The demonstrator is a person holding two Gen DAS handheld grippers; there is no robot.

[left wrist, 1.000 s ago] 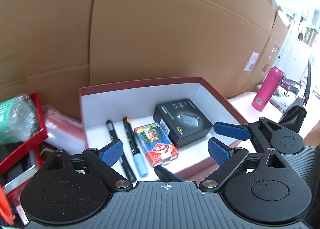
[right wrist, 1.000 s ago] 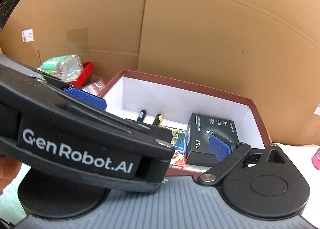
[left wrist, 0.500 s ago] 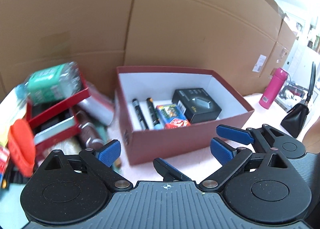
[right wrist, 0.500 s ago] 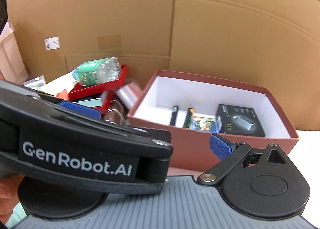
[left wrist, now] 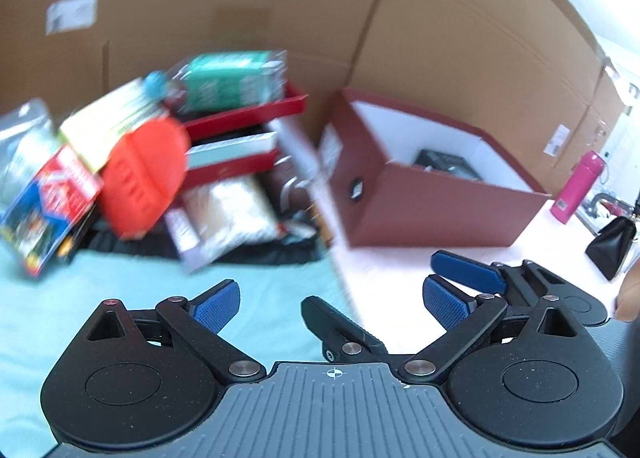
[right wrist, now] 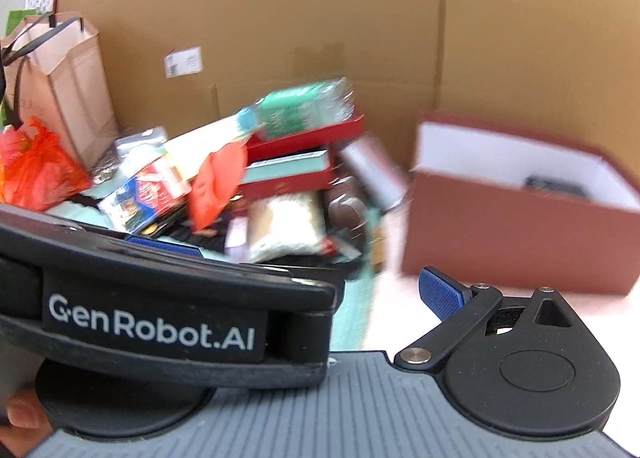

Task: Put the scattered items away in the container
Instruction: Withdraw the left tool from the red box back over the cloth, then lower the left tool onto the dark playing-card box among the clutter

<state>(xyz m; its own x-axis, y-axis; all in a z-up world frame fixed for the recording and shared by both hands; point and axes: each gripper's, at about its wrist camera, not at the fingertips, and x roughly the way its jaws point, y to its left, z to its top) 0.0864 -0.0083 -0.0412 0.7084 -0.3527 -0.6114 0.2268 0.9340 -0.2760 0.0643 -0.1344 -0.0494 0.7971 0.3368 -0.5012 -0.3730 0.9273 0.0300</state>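
The box (left wrist: 436,210) is a dark red card carton with a white lining, open at the top; in the left wrist view its long axis runs from a near corner at left away toward the pink flask (left wrist: 576,186) at right, and in the right wrist view the box (right wrist: 516,234) shows one long wall broadside. A black carton (left wrist: 446,162) lies inside it against the far wall; the rest of its floor is hidden by the near wall. Left of the box sits the clutter pile: a round orange plastic piece (left wrist: 146,182) leaning up, a clear bottle with a green label (left wrist: 232,82) lying on its side across stacked red trays (left wrist: 244,114), a crinkled pale packet (left wrist: 228,214), and a red-and-blue card pack (left wrist: 48,202) tilted at the far left. All of it is smeared with blur. Half a second ago the left camera looked down into the box and showed two pens and a card pack beside the black carton; now the view has swung left and lower, and the pile fills the frame. The left gripper (left wrist: 332,300) stands wide apart and empty, as it did then. The right gripper (left wrist: 460,282), just right of the box's near side, shows blue ribbed pads spread apart, nothing between them. Brown corrugated cardboard (right wrist: 320,38) walls the back.
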